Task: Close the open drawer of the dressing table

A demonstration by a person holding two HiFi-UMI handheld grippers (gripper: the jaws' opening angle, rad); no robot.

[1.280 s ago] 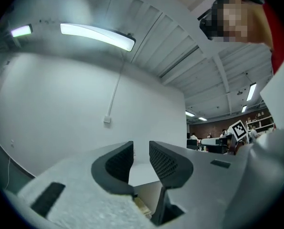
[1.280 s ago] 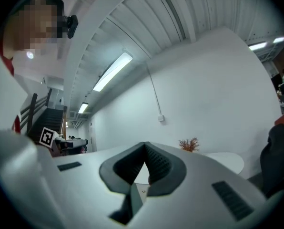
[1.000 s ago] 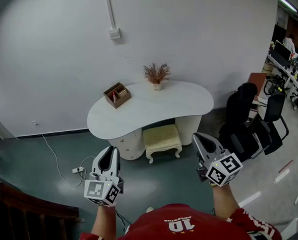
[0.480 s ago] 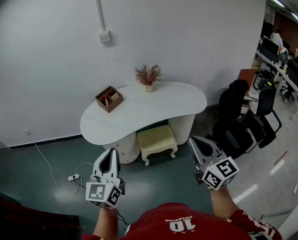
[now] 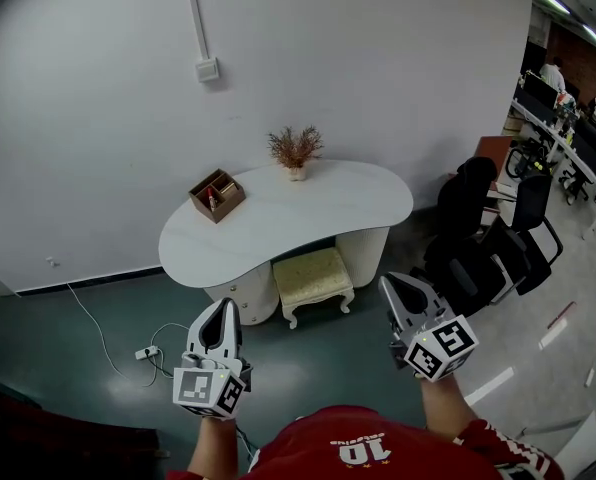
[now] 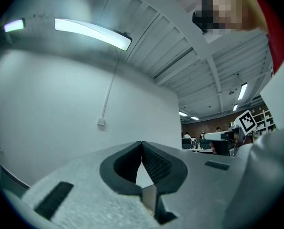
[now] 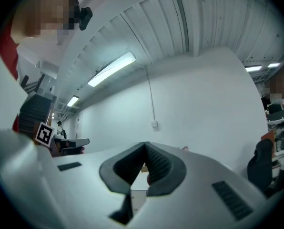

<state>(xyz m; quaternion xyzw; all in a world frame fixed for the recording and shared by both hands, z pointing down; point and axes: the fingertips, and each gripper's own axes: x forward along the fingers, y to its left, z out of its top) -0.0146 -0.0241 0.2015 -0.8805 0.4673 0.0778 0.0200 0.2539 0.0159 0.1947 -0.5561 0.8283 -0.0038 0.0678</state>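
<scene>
While left gripper [image 5: 224,306] hovers shut, dressing table [image 5: 288,213] well apart, beyond

My left gripper [image 5: 221,310] and right gripper [image 5: 398,284]: matt grey plastic, with dark ribbed pads [image 6: 155,163] that look rubbery. One dressing table [image 5: 308,208]: smooth white top, slight sheen. One stool [image 5: 316,274]: pale tufted cloth seat. One box [image 5: 216,195]: brown wood. The floor [image 5: 68,330]: dark, glossy.

Drawer fronts [image 5: 246,293]: shaded under the dressing table [image 5: 278,218] top — too small to tell open from shut.
Stool [image 5: 316,276]: far end hidden under the top.
Wooden box [image 5: 216,195]: contents too small to tell.
</scene>
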